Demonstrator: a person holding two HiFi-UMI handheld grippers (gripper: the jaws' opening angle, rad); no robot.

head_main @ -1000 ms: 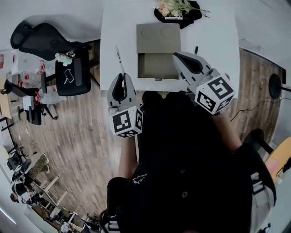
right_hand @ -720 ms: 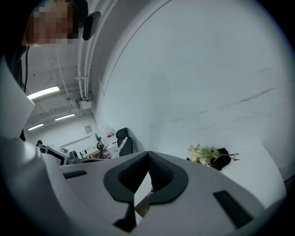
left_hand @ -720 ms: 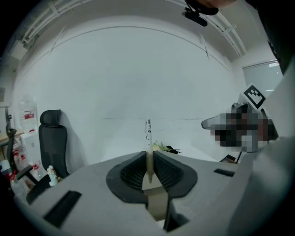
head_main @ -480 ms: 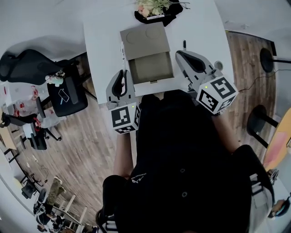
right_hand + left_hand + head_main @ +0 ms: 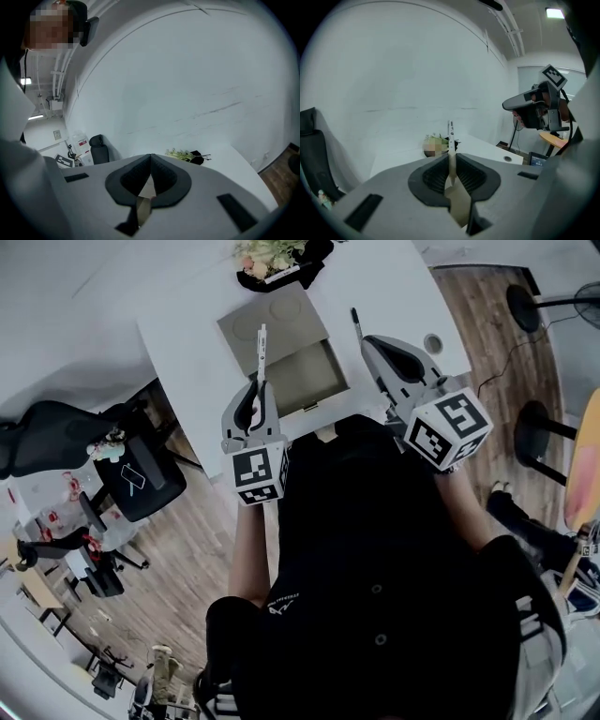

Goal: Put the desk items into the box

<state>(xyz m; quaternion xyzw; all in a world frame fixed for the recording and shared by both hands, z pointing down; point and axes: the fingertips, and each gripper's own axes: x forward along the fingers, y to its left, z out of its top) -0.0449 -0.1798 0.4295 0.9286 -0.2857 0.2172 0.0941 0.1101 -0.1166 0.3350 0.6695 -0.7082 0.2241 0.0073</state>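
Observation:
An open tan box (image 5: 298,379) sits on the white desk (image 5: 183,343), its lid (image 5: 270,321) folded back behind it. My left gripper (image 5: 255,387) is shut on a white pen (image 5: 262,354) that sticks out past the jaws toward the lid. The same pen (image 5: 450,136) stands upright between the pads in the left gripper view. My right gripper (image 5: 368,341) hovers just right of the box, its jaws closed with nothing visible between them. A dark pen (image 5: 356,324) lies on the desk beside the box.
A dark pot of flowers (image 5: 274,256) stands behind the box at the desk's far edge. A round cable hole (image 5: 432,341) is at the desk's right. Black chairs (image 5: 52,432) stand on the wooden floor to the left. The person's dark torso hides the desk's near edge.
The view has swung, so the desk now sits tilted and further left. Both grippers have come closer to the box, and the left one still carries the white pen.

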